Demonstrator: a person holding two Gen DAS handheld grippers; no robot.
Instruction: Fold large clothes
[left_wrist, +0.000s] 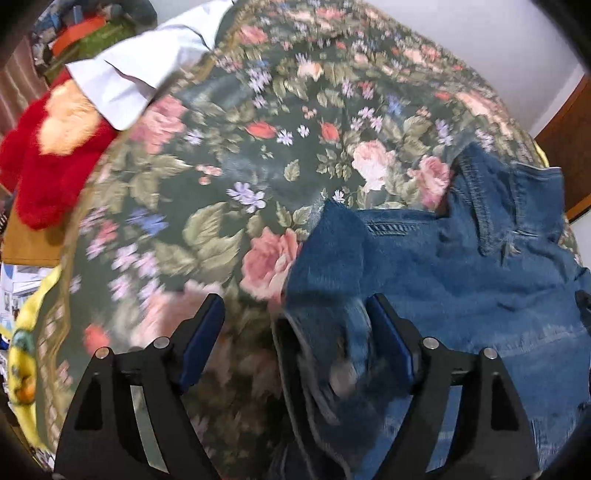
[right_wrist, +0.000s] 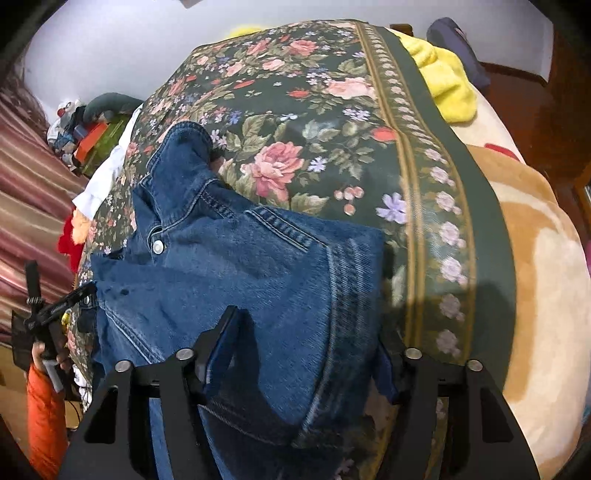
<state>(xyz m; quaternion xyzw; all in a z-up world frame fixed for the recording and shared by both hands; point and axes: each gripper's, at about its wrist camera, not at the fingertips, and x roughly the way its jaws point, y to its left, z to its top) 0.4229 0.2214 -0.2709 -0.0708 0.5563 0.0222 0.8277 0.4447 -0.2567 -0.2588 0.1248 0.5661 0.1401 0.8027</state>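
Note:
A blue denim garment (left_wrist: 443, 273) lies on a floral bedspread (left_wrist: 229, 155). In the left wrist view my left gripper (left_wrist: 295, 314) is open, its jaws wide apart; a blurred fold of denim with a metal button lies between them, nearer the right finger. In the right wrist view the same denim (right_wrist: 251, 266) spreads under my right gripper (right_wrist: 306, 332), which is open with a wide panel of cloth between its fingers. The collar and a snap button (right_wrist: 158, 246) point away. The left gripper (right_wrist: 55, 314) shows at the left edge there.
A white cloth (left_wrist: 147, 62) and a red plush toy (left_wrist: 48, 162) lie at the bedspread's far left. A yellow blanket (right_wrist: 443, 77) and a tan-and-cream blanket (right_wrist: 535, 258) lie right of the bedspread (right_wrist: 332, 129). Boxes and clutter (right_wrist: 92, 140) sit by a striped curtain.

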